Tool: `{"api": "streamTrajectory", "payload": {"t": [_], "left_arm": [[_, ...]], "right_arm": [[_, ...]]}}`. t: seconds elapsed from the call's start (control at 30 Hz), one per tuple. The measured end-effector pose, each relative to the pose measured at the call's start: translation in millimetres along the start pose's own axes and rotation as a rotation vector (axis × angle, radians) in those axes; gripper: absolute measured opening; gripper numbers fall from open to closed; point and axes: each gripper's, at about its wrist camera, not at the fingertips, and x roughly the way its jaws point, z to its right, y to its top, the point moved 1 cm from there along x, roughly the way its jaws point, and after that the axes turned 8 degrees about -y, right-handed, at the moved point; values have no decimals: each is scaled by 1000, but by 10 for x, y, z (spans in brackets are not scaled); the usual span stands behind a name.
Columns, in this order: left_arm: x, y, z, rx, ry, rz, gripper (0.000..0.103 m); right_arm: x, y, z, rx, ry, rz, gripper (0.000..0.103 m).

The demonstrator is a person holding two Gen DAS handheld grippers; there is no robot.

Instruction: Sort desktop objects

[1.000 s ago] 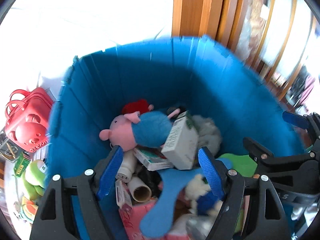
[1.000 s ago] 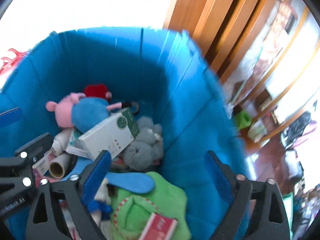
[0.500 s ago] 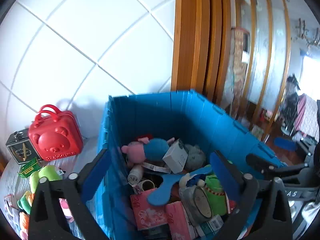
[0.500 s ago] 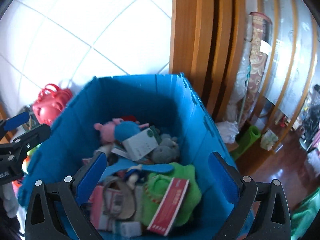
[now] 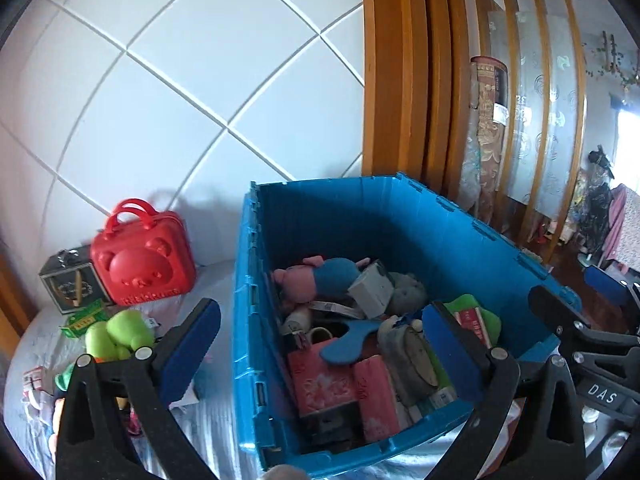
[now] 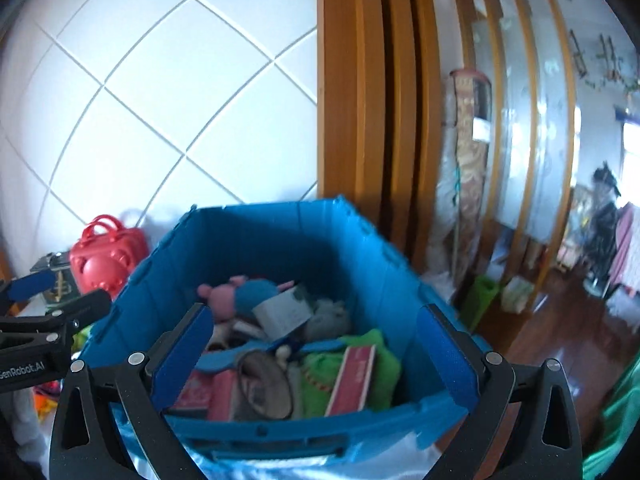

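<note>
A blue crate point(image 5: 460, 236) point(image 6: 256, 248) stands on the table, filled with a pink and blue plush pig point(image 5: 320, 278) point(image 6: 244, 294), a grey box point(image 5: 372, 290), a grey plush, a blue paddle point(image 5: 344, 340), pink packs point(image 5: 326, 384), a green plush point(image 6: 352, 368) and a red box point(image 6: 352, 376). My left gripper point(image 5: 322, 352) hangs open before the crate's near left corner, nothing between its blue pads. My right gripper point(image 6: 314, 356) is open too, in front of the crate's near wall, empty.
Left of the crate on the pale tablecloth sit a red bear-shaped case point(image 5: 142, 262) point(image 6: 106, 258), a dark clock box point(image 5: 72, 286), a green plush point(image 5: 116, 334) and small toys. White tiled wall behind; a wooden door frame point(image 5: 404, 72) and dark floor to the right.
Both grippers have pulled back and up out of the crate, so its whole rim now shows. The left jaws spread wider than a second ago. The crate's contents lie unmoved.
</note>
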Motion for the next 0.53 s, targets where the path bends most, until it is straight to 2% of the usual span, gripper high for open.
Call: {"api": "streamTrajectory", "payload": {"t": [0.23, 0.53], "left_arm": [[-69, -86, -25, -1, 2, -6, 102], [-124, -130, -50, -1, -3, -6, 102]], "right_arm": [[42, -131, -14, 17, 5, -56, 103], [52, -180, -23, 25, 13, -71, 103]]}}
